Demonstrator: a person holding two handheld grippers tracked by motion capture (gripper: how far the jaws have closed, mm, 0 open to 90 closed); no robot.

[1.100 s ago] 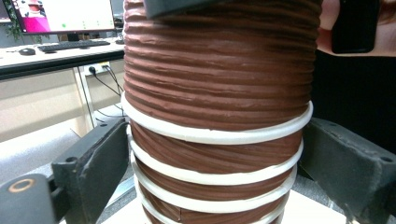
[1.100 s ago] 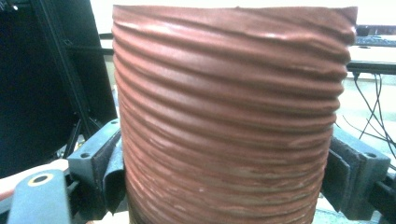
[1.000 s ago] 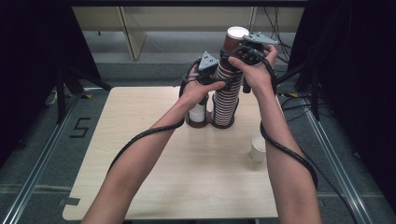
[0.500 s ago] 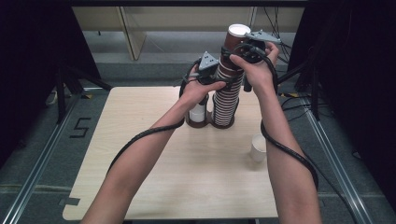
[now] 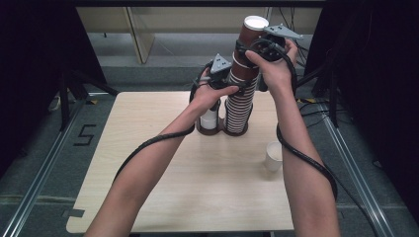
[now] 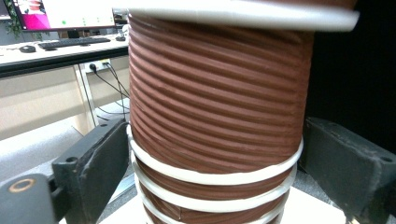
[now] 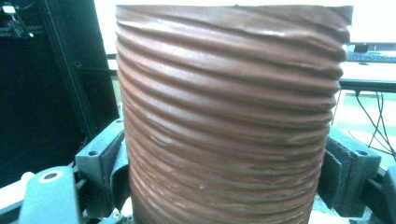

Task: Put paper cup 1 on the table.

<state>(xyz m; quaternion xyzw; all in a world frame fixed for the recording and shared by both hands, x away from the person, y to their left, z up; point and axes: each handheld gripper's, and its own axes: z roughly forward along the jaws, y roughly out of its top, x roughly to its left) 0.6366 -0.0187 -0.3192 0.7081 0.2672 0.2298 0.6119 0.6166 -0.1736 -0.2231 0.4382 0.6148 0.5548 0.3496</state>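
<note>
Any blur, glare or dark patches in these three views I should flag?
High view: evenly lit table, sharp enough, both side margins nearly black. Left gripper view: cup stack crisp, bright monitor behind blown out at top left, right background black. Right gripper view: top cup so close it reads soft, background overexposed white at top, left gripper and right gripper cast no hard shadows.

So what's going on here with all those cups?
A person at a table holds a hand-held gripper in each hand and works on a tall stack of brown ribbed paper cups. The left gripper has its jaws on either side of the stack partway up. The right gripper is at the top cup, its jaws just closing in around it. A shorter stack stands beside the tall one, and a single white cup sits apart on the table.
</note>
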